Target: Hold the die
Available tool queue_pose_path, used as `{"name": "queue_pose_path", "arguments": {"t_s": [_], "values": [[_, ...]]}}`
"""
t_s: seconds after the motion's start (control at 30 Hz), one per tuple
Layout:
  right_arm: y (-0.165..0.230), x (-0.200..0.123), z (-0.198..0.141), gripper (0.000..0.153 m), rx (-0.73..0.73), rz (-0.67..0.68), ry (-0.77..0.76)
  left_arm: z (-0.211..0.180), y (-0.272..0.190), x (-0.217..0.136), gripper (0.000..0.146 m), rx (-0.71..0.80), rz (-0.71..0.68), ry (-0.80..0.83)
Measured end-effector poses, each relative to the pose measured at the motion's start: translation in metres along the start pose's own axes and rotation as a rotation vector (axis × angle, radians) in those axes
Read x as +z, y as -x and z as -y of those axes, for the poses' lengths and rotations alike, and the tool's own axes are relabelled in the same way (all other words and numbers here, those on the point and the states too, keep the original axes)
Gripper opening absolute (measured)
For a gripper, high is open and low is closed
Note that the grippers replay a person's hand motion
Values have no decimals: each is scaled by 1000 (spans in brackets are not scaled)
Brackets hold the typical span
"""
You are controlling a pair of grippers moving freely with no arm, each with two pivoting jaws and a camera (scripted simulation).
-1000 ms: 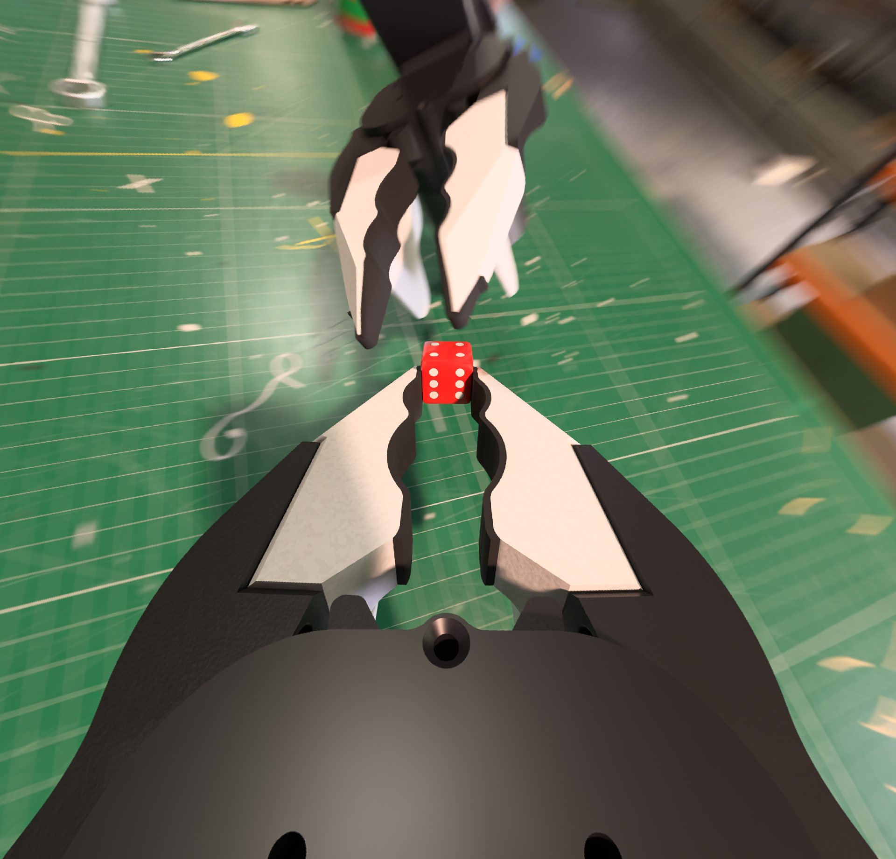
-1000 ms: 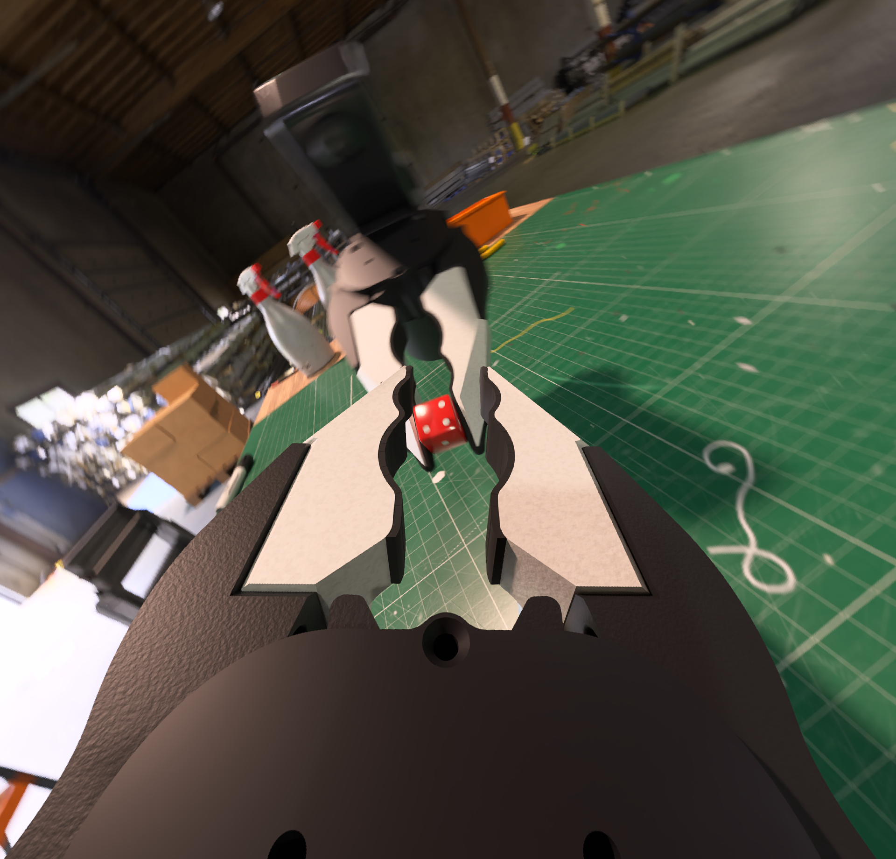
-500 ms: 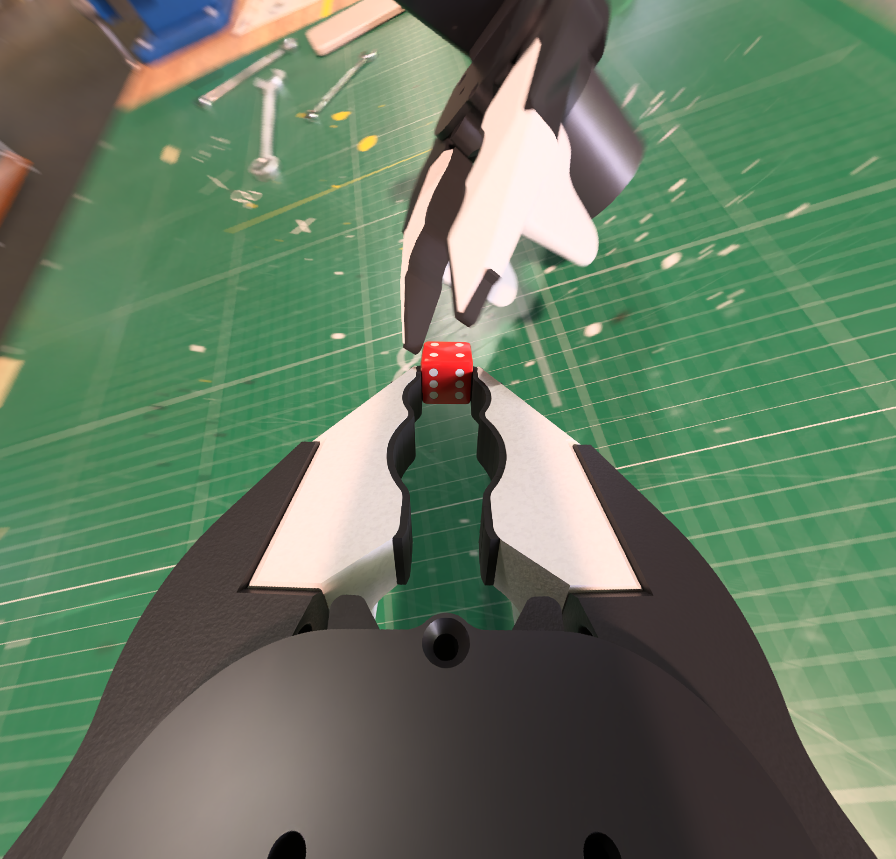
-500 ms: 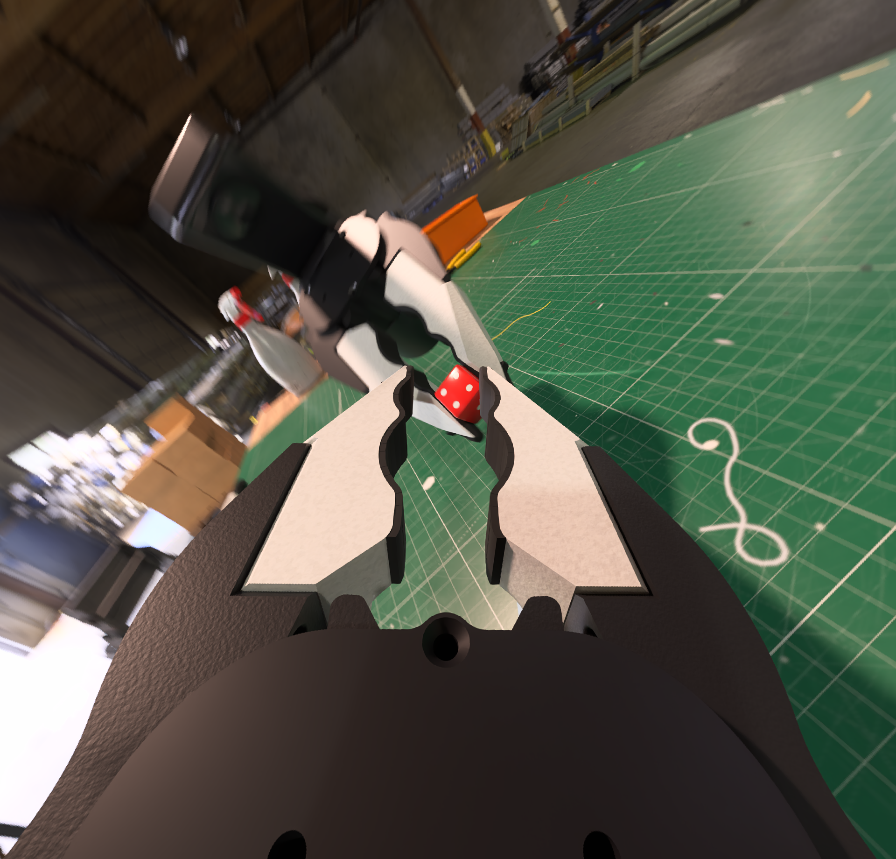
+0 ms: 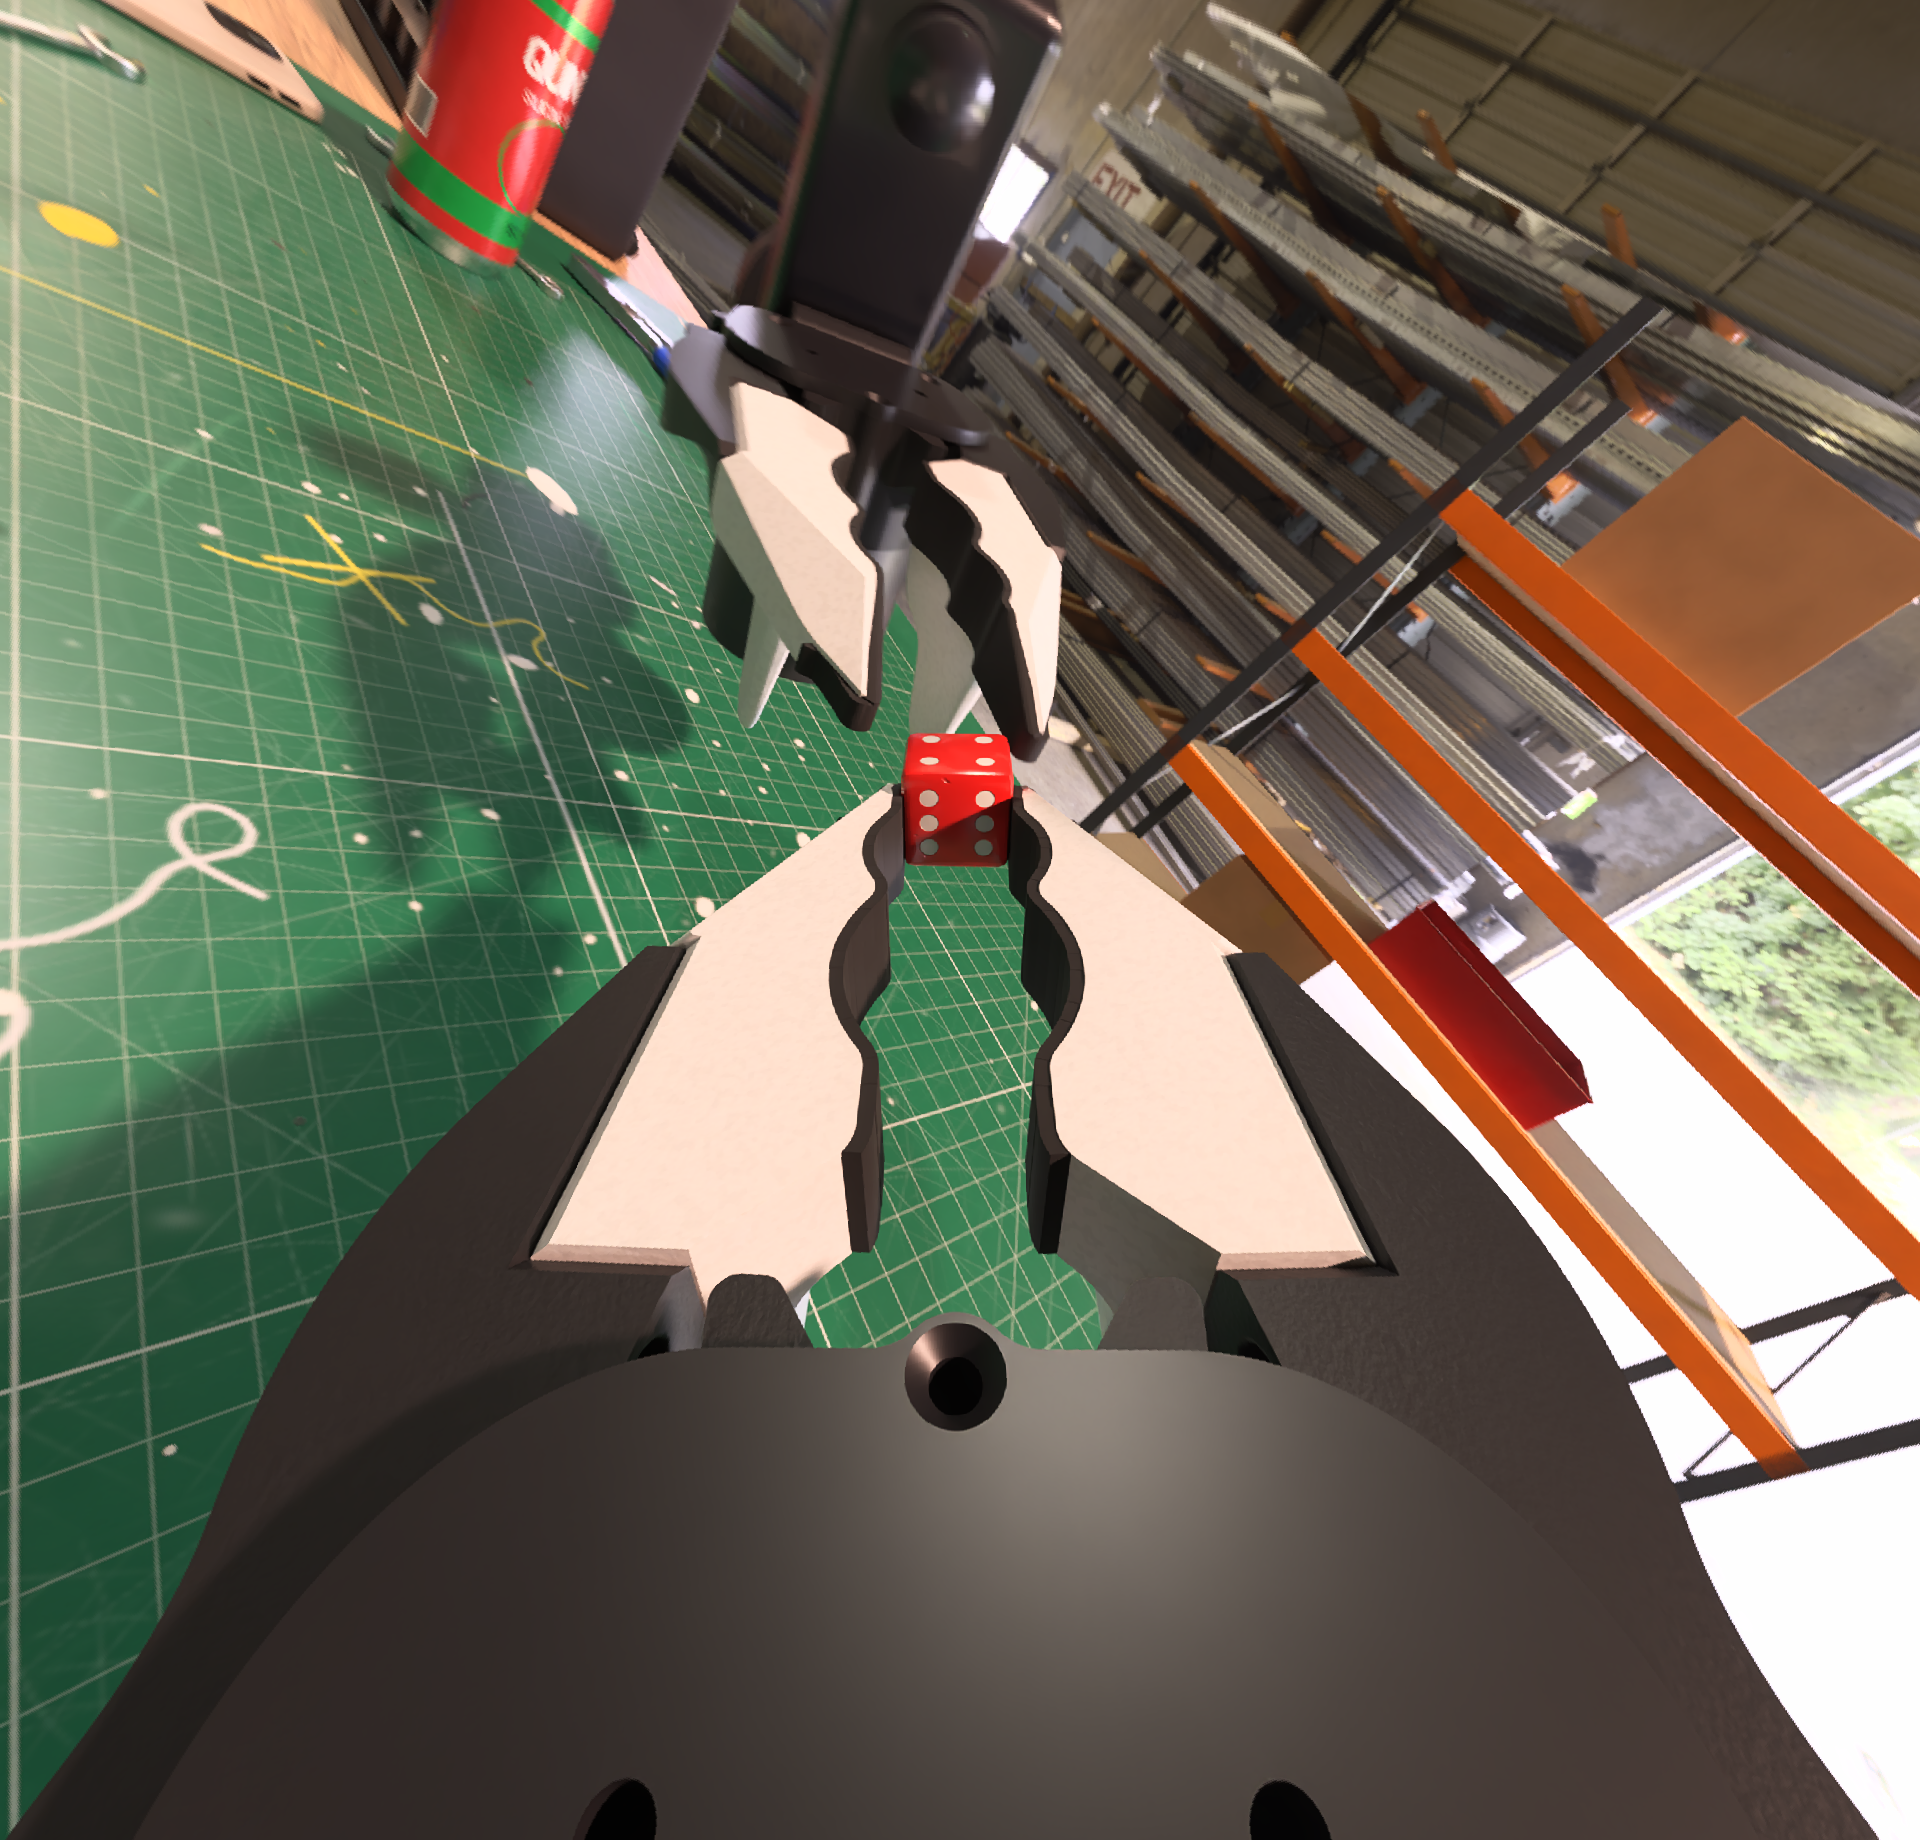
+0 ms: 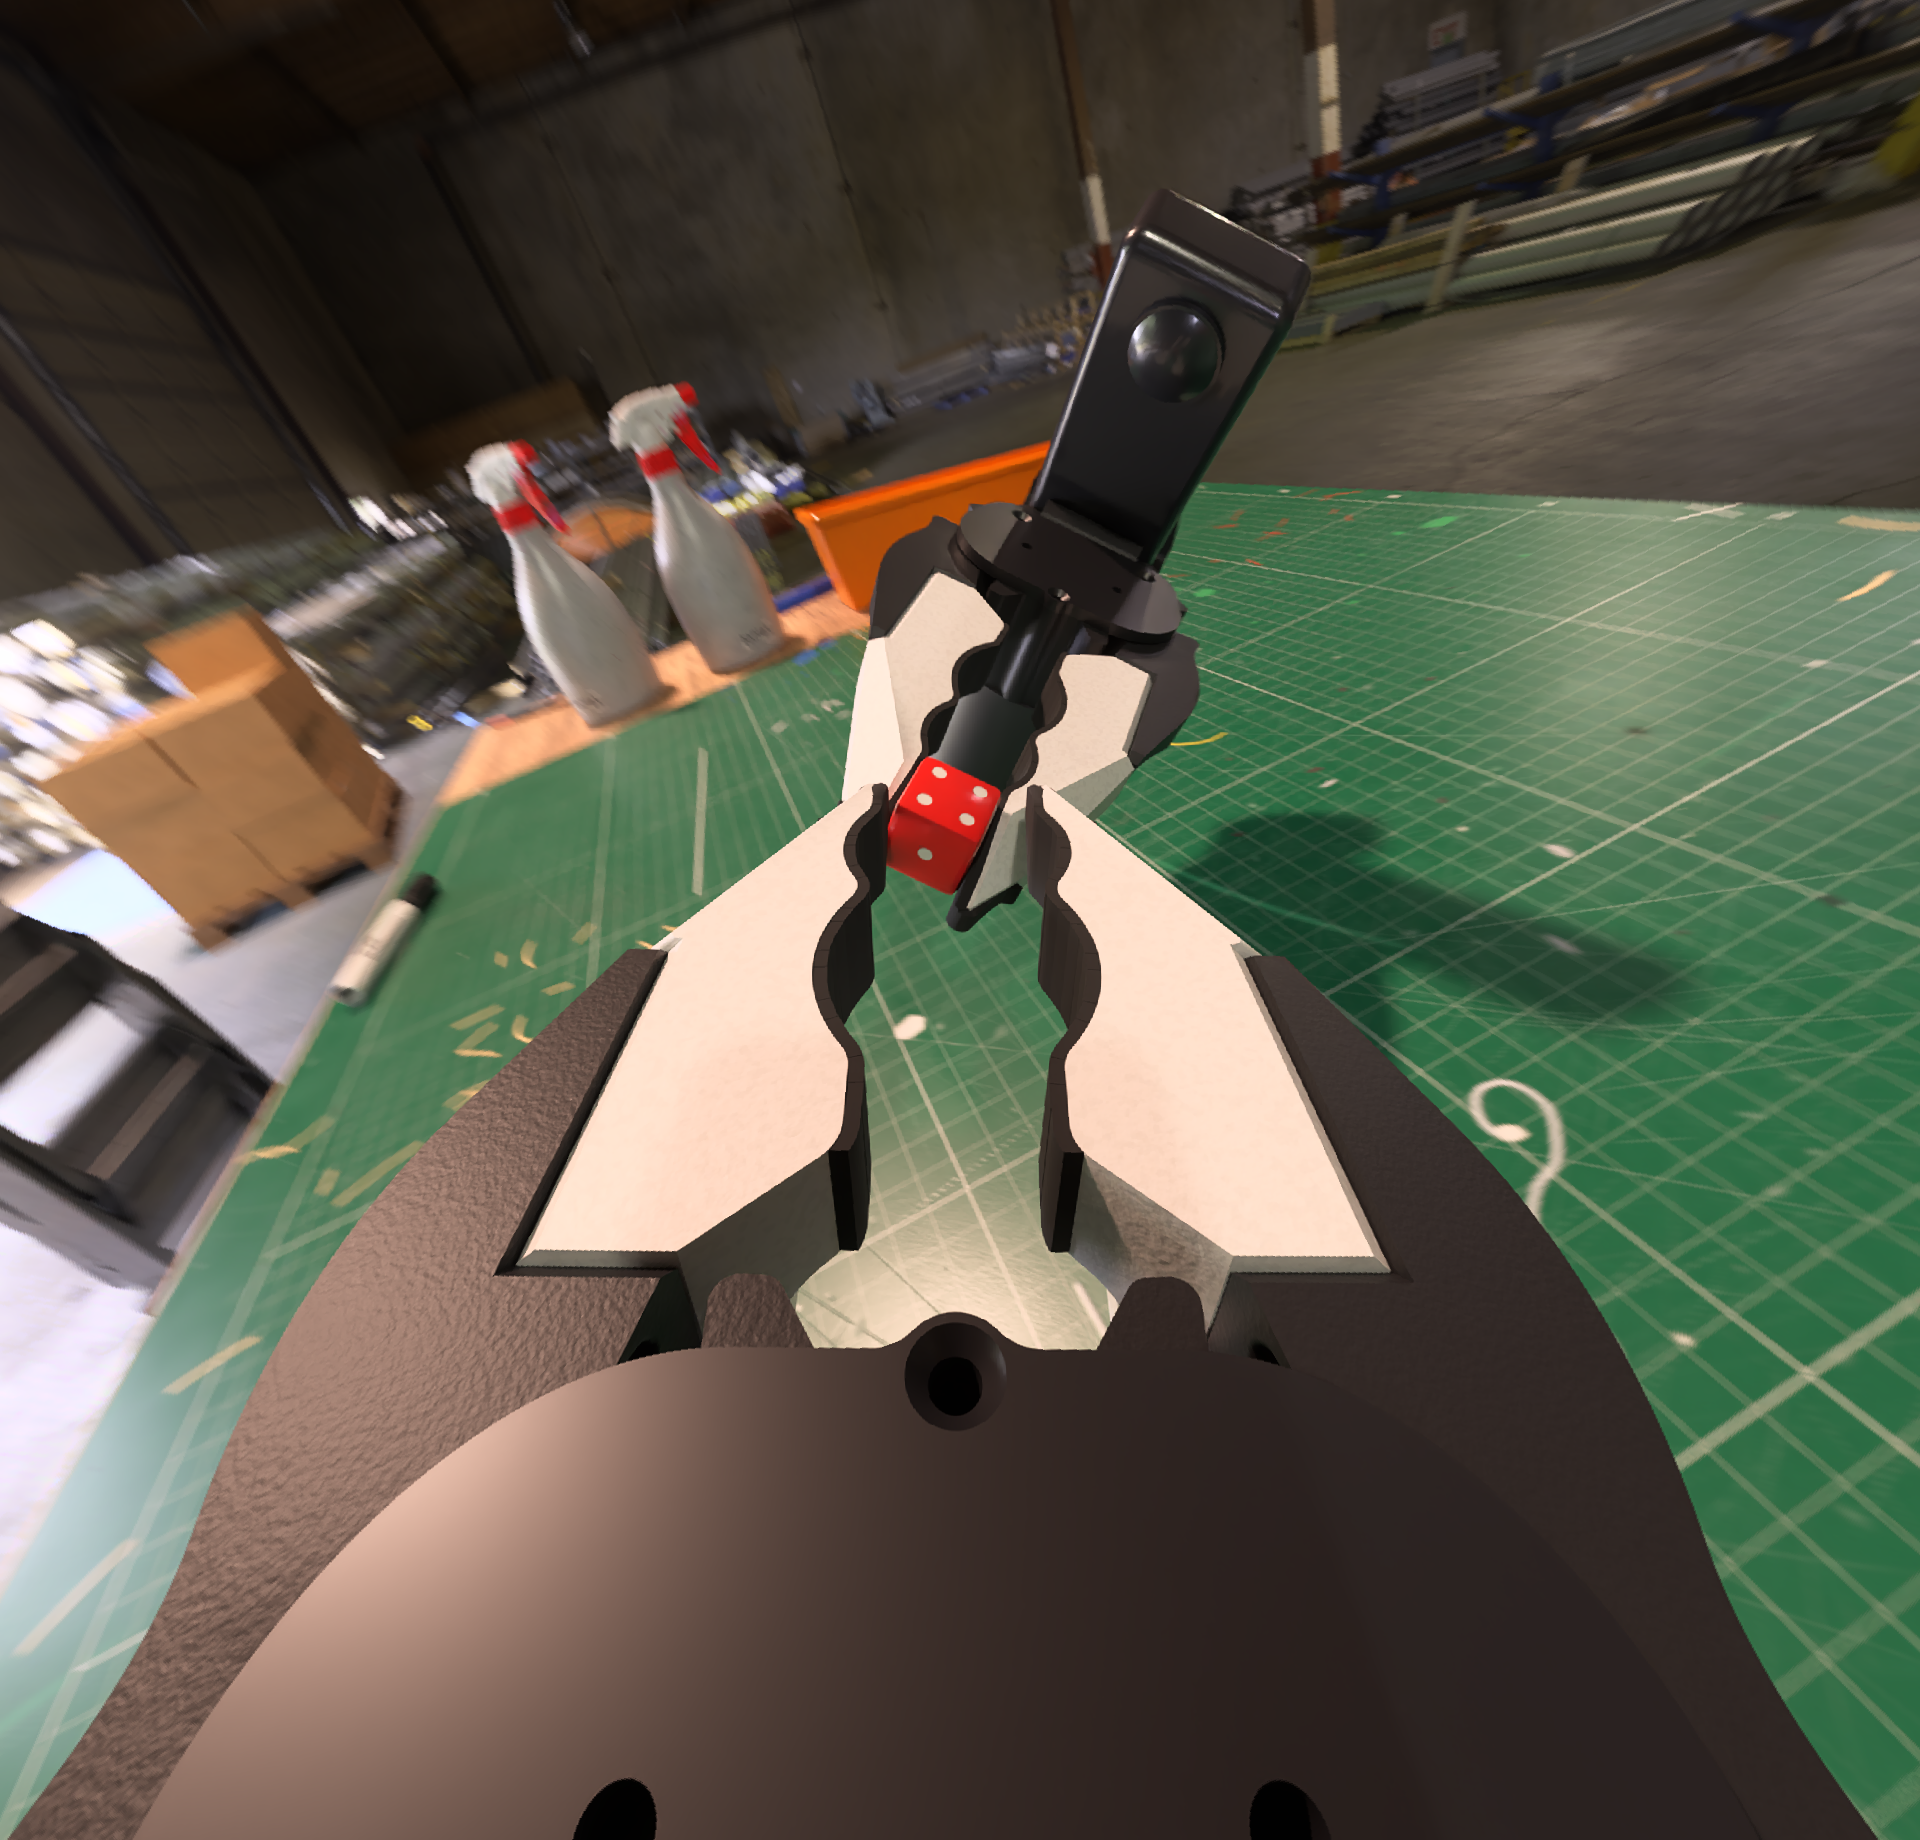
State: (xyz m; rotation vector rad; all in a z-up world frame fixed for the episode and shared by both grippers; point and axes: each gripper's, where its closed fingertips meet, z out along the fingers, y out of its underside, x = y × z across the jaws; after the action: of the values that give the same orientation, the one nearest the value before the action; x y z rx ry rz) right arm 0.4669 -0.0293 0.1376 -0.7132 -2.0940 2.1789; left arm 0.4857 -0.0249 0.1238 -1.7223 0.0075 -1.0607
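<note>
The die (image 5: pixel 956 798) is red with white pips. My left gripper (image 5: pixel 958 801) is shut on it at the fingertips and holds it above the green cutting mat (image 5: pixel 312 751). My right gripper (image 6: pixel 953 801) is open; its tips straddle the die (image 6: pixel 940 824) and the left gripper's fingertips (image 6: pixel 992 860). In the right wrist view the die looks to touch the right gripper's left tip, and there is a gap at the other. In the left wrist view the right gripper (image 5: pixel 935 725) points at the die from the far side, tips just beyond it.
A red can (image 5: pixel 499 86) stands at the mat's far edge. Two white spray bottles (image 6: pixel 571 595), an orange bin (image 6: pixel 914 523) and a marker (image 6: pixel 384 938) lie along the mat's far and left sides. A cardboard box (image 6: pixel 218 762) sits off the mat.
The left gripper has kept the die and swung round, so its view now takes in the can and racks. The right gripper has closed in until its tips flank the die.
</note>
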Motion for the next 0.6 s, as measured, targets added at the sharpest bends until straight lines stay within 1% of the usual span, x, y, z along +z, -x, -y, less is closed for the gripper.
{"name": "queue_pose_path", "arguments": {"t_s": [0.03,0.07,0.13,0.2,0.27,0.33,0.37,0.4,0.43,0.47,0.5,0.57,0.6], "values": [[-1,0,-1,26,-40,-30,19,1,2,0,18,15,15,-12],[-4,-1,0,26,-33,-45,19,2,6,1,18,56,60,-11],[-14,-3,-2,26,66,-50,-1,-1,22,0,18,155,212,42],[-23,-3,-7,26,165,-67,-1,-4,36,-4,18,342,383,107],[-30,-2,-11,26,295,-45,-19,-5,50,-10,18,547,563,197],[-35,-2,-13,25,412,-23,-44,-5,60,-15,18,752,713,282],[-37,-2,-14,25,447,-14,-54,-4,65,-18,18,895,783,322],[-38,-2,-17,25,466,-19,-48,-5,69,-21,18,1004,848,372],[-39,-2,-19,25,470,-31,-36,-6,71,-22,19,1042,877,400],[-38,-2,-19,25,449,-34,-33,-7,69,-20,19,998,852,380],[-35,-3,-17,25,403,-35,-27,-6,63,-16,19,891,783,328],[-25,-4,-9,26,269,-38,-19,-8,45,-8,19,633,578,225],[-19,-4,-6,26,199,-38,-17,-11,33,-2,18,447,436,180]]}}
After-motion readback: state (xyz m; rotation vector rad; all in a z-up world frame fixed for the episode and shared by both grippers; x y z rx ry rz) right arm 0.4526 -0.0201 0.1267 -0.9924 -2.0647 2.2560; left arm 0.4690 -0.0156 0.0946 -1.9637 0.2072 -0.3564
